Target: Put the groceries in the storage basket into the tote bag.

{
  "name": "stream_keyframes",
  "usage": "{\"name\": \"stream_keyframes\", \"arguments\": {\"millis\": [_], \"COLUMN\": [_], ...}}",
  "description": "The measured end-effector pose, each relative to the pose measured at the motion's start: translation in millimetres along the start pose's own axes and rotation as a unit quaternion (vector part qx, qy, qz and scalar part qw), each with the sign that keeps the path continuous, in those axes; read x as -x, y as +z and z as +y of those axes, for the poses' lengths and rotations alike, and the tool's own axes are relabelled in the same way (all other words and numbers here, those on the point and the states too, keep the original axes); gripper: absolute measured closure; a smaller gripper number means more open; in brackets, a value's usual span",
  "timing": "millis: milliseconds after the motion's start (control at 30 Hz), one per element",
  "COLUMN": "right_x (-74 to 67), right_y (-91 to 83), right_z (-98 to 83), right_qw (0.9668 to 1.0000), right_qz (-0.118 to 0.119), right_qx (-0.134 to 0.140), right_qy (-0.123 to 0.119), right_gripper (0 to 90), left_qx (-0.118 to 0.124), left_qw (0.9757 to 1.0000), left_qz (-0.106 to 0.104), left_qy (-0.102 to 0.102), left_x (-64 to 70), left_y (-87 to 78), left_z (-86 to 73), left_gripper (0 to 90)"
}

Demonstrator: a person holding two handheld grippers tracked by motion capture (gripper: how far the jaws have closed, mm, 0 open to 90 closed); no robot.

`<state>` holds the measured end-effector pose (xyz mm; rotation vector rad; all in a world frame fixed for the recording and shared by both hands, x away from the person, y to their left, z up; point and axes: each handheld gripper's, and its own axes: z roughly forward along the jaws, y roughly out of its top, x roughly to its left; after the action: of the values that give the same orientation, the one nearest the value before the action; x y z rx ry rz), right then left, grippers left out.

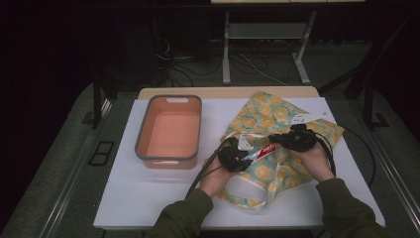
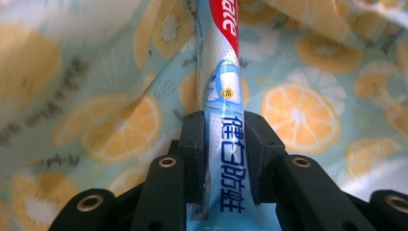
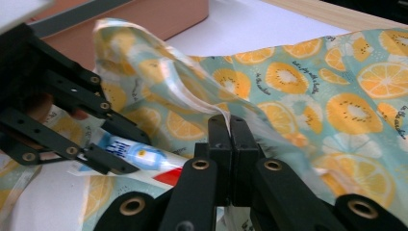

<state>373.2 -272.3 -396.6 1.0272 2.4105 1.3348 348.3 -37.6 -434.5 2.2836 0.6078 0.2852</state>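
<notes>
A fabric bag printed with orange slices lies on the right half of the white table top. My left gripper is shut on the flat end of a white, blue and red toothpaste tube, which points toward the bag. In the high view the tube runs from the left gripper to the bag's mouth. My right gripper is shut on a raised edge of the bag, holding the fabric up. In the right gripper view the tube lies low at the left in the left gripper.
An empty salmon-coloured bin with a grey rim stands on the left half of the table, and its wall is at the top of the right gripper view. Black cables trail from both grippers. A dark floor surrounds the table.
</notes>
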Motion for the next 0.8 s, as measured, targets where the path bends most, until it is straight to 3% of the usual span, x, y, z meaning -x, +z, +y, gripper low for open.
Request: {"name": "stream_keyframes", "arguments": {"millis": [533,700,800], "right_x": [0.7,2.4,2.6], "right_y": [-1.4,-3.5,-3.6], "right_z": [0.5,0.0,-0.1], "right_qw": [1.0,1.0,1.0], "right_qz": [0.0,-0.001,-0.001], "right_qx": [0.003,0.005,0.005], "right_qy": [0.0,0.001,0.002], "right_gripper": [89.4,89.4,89.4], "left_qx": [0.023,0.027,0.035], "left_qw": [0.9989,0.9988,0.9982], "left_qz": [0.019,0.012,0.0], "left_qy": [-0.037,-0.04,-0.048], "left_x": [0.9,1.1,-0.4], "left_y": [36.9,33.5,23.4], "left_z": [28.9,26.6,21.5], "left_gripper": [70.1,66.3,57.7]}}
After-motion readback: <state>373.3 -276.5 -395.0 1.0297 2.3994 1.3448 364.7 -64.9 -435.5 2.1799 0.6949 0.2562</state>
